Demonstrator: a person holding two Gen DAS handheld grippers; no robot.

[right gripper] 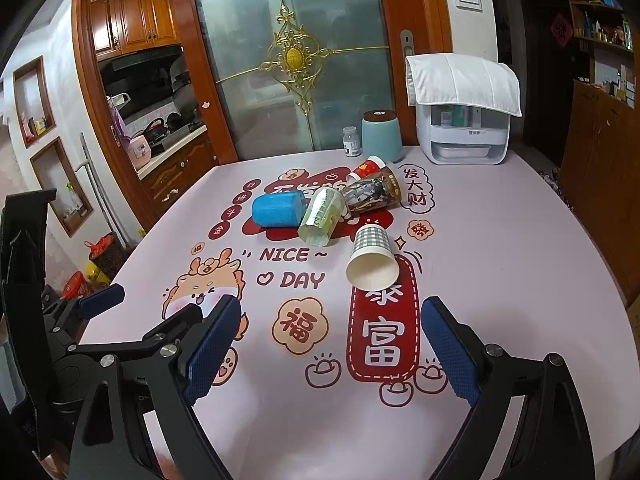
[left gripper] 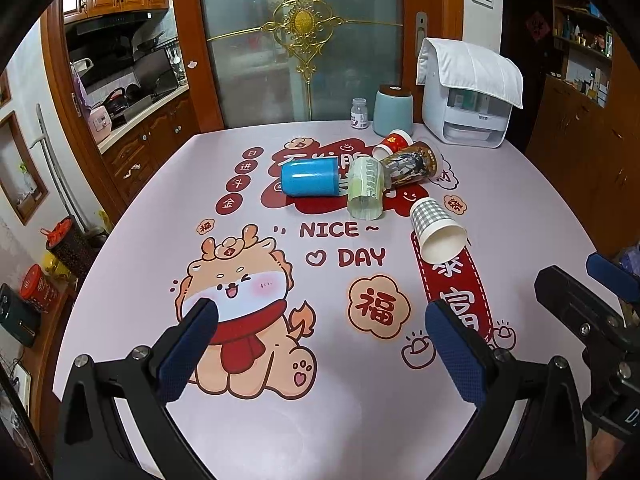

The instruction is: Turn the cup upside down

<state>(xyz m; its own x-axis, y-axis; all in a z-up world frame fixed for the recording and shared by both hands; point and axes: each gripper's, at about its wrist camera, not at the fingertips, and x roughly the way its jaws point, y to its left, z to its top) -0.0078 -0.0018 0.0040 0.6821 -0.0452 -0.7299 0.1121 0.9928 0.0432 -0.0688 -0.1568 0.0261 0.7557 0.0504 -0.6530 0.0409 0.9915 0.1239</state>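
Several cups lie on their sides mid-table: a blue plastic cup (left gripper: 308, 178) (right gripper: 276, 210), a clear green-printed cup (left gripper: 365, 190) (right gripper: 320, 216), a dark printed cup (left gripper: 412, 164) (right gripper: 374, 192), a red paper cup (left gripper: 394, 142) (right gripper: 366, 170) and a checked paper cup (left gripper: 438, 230) (right gripper: 372, 258) with its mouth toward me. My left gripper (left gripper: 320, 316) is open and empty near the table's front. My right gripper (right gripper: 328, 316) is open and empty, just short of the checked cup. The right gripper shows at the left wrist view's right edge (left gripper: 592, 304), and the left gripper at the right wrist view's left edge (right gripper: 100, 300).
A pale-pink table mat (left gripper: 248, 420) (right gripper: 500, 280) with cartoon prints covers the table. At the back stand a small jar (left gripper: 359, 114), a teal canister (left gripper: 393, 110) (right gripper: 382, 136) and a white appliance (left gripper: 466, 120) (right gripper: 464, 136) under a cloth. A glass door is behind.
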